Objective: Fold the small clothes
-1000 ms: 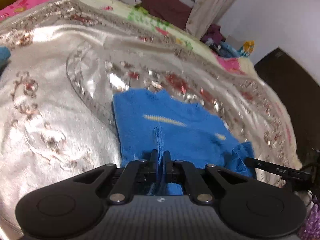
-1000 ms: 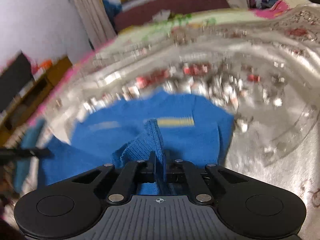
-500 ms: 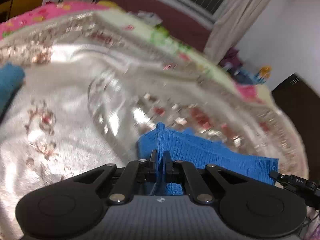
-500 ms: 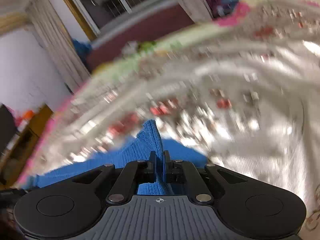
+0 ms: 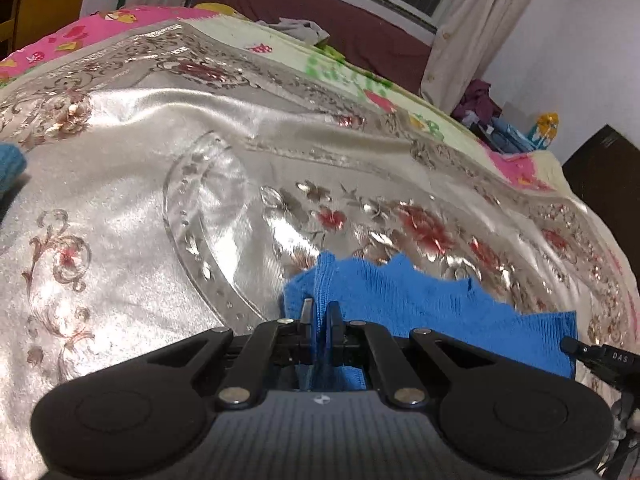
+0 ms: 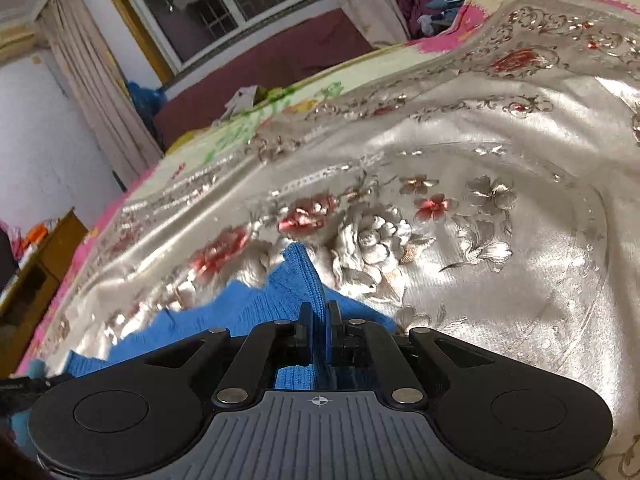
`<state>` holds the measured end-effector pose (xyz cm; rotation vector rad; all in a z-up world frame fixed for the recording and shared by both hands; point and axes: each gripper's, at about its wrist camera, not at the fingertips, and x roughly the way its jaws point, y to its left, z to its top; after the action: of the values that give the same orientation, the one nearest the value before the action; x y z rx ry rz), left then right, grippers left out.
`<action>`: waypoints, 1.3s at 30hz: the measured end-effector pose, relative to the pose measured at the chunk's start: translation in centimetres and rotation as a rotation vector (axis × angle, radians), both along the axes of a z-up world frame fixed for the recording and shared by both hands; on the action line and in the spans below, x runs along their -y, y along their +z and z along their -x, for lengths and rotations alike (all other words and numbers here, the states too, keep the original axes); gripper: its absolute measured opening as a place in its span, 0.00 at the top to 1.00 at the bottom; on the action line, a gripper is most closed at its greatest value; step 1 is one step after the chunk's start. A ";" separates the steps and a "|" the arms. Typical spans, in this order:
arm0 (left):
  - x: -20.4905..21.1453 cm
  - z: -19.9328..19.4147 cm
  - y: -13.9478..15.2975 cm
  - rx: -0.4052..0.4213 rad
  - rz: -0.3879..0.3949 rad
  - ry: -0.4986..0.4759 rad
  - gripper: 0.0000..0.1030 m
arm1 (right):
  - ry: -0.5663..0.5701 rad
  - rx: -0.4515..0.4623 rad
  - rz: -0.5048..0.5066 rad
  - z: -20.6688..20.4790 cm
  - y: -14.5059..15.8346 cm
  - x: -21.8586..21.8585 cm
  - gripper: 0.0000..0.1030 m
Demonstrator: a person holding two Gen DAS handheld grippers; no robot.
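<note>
- Blue knit garment – long axis running sideways between the grippers, lying on the bedspread.
- Left gripper, right gripper – jaws clamped on the garment's opposite ends.

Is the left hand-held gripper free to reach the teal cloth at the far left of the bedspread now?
Probably not yet. The left hand-held gripper is shut on the blue sweater, so it must release first. The silver bedspread toward the teal cloth looks unobstructed.

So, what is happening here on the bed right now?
A person is folding a small blue knit garment on a shiny floral bedspread, with a gripper in each hand. The left gripper and the right gripper are each shut on an edge of it. The garment lies partly on the bedspread between them.
</note>
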<state>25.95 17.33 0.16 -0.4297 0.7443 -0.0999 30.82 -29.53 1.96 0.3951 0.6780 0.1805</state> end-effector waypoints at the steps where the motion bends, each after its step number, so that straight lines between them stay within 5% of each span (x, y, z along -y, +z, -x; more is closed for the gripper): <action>1: -0.1 0.1 0.1 0.005 0.005 0.002 0.91 | -0.005 0.007 -0.013 0.2 0.0 0.1 0.95; 5: -0.3 0.1 0.2 0.015 0.001 0.008 0.91 | -0.007 0.019 -0.016 0.2 0.0 0.1 0.95; 13: -0.3 -1.4 -2.7 -0.078 -0.051 0.060 0.88 | -0.034 -0.102 0.064 -1.4 -3.4 -0.5 0.89; 21: -1.9 0.1 -1.1 -0.048 -0.021 0.114 0.69 | -0.039 -0.033 0.098 0.2 -1.0 -0.2 0.88; 28: -0.9 3.8 -0.3 -0.042 -0.019 0.073 0.66 | 0.044 -0.003 0.131 3.9 -0.4 -1.6 0.88; 34: 2.0 5.8 -2.4 -0.138 -0.070 0.003 0.65 | 0.060 -0.084 0.182 4.1 -2.9 -2.1 0.88; 39: 2.9 6.1 -2.8 -0.150 -0.083 0.024 0.65 | 0.037 -0.051 0.175 4.7 -0.5 -2.1 0.86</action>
<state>19.81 14.43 -2.66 -0.3700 0.8876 -0.0139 26.11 -27.41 1.46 0.2197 0.7459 0.1456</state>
